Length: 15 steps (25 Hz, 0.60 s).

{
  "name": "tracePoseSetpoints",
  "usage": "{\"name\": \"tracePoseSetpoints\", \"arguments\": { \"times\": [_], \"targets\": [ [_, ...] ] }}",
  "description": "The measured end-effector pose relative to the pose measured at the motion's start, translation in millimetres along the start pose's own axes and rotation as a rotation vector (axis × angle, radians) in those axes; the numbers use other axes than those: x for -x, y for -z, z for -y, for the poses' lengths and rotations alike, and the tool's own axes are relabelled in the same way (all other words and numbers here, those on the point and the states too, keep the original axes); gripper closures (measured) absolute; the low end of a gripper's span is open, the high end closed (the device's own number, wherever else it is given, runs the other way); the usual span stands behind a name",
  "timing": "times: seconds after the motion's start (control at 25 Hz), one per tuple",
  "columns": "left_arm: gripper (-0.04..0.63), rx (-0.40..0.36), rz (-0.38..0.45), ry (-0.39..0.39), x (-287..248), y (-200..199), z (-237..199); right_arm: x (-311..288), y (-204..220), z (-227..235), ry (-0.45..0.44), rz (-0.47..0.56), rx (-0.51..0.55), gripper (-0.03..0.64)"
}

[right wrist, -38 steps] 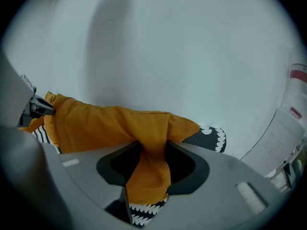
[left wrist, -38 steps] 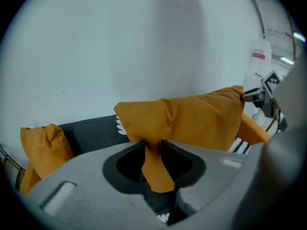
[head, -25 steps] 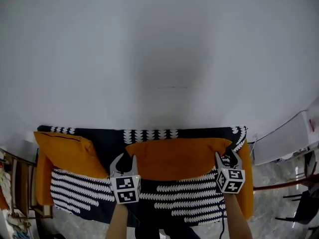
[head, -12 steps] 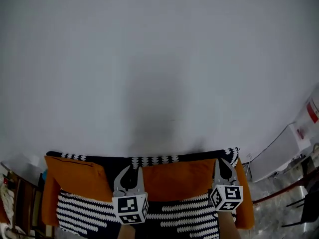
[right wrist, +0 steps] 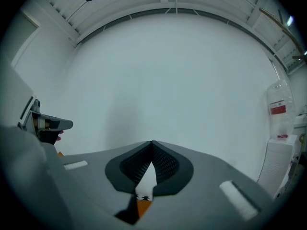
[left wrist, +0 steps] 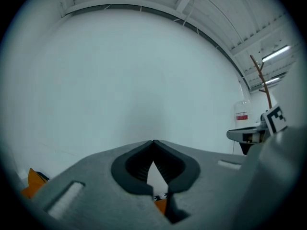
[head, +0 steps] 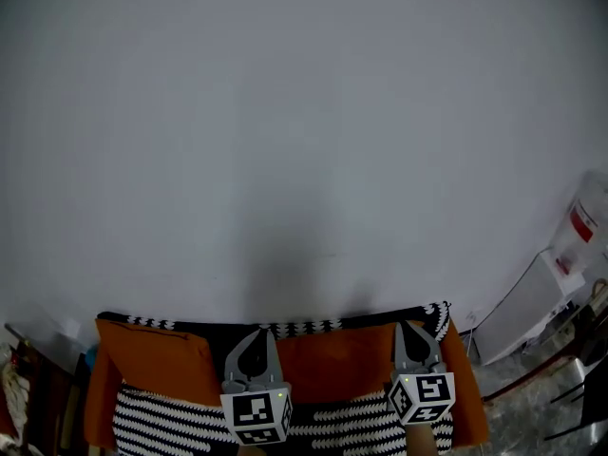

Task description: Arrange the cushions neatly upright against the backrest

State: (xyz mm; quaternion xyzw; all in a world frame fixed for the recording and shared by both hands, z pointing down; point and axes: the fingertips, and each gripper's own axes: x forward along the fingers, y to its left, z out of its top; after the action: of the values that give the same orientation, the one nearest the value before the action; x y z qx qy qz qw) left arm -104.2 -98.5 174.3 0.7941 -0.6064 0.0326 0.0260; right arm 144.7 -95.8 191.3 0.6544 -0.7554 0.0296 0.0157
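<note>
The middle orange cushion [head: 332,354] stands upright against the sofa backrest [head: 304,328], and a second orange cushion [head: 152,359] leans at the left end. My left gripper [head: 255,334] is raised in front of the middle cushion's left part, and my right gripper [head: 415,327] hovers at its right end. Both have just been closing and now stand shut with nothing between the jaws. In the left gripper view the left gripper [left wrist: 153,142] points level at the white wall, as does the right gripper [right wrist: 152,142] in its own view. A sliver of orange cushion [left wrist: 160,205] shows below the jaws.
The sofa wears a black-and-white patterned cover [head: 171,416] and has an orange arm [head: 467,388] at its right. A white cabinet [head: 532,302] and a bottle with a red label [head: 581,221] stand right of it. A wooden shelf [head: 28,392] is at the left.
Both grippers let go of the middle cushion's ends, rose and shut. The head view tipped upward, so the sofa sank towards the bottom edge. The cushion stays upright.
</note>
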Motion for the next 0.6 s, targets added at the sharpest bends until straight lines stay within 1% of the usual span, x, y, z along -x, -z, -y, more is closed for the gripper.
{"name": "tracePoseSetpoints", "arguments": {
  "times": [0.2,0.44,0.6],
  "targets": [
    [0.594,0.006,-0.012,0.0,15,1,4,16,-6,-14,-0.006,0.019,-0.009,0.607],
    [0.594,-0.006,-0.018,0.006,31,1,10,28,-5,-24,-0.016,0.018,-0.026,0.607],
    [0.594,-0.001,-0.016,0.004,39,1,7,33,-6,-32,-0.021,0.021,-0.029,0.607]
  ]
}}
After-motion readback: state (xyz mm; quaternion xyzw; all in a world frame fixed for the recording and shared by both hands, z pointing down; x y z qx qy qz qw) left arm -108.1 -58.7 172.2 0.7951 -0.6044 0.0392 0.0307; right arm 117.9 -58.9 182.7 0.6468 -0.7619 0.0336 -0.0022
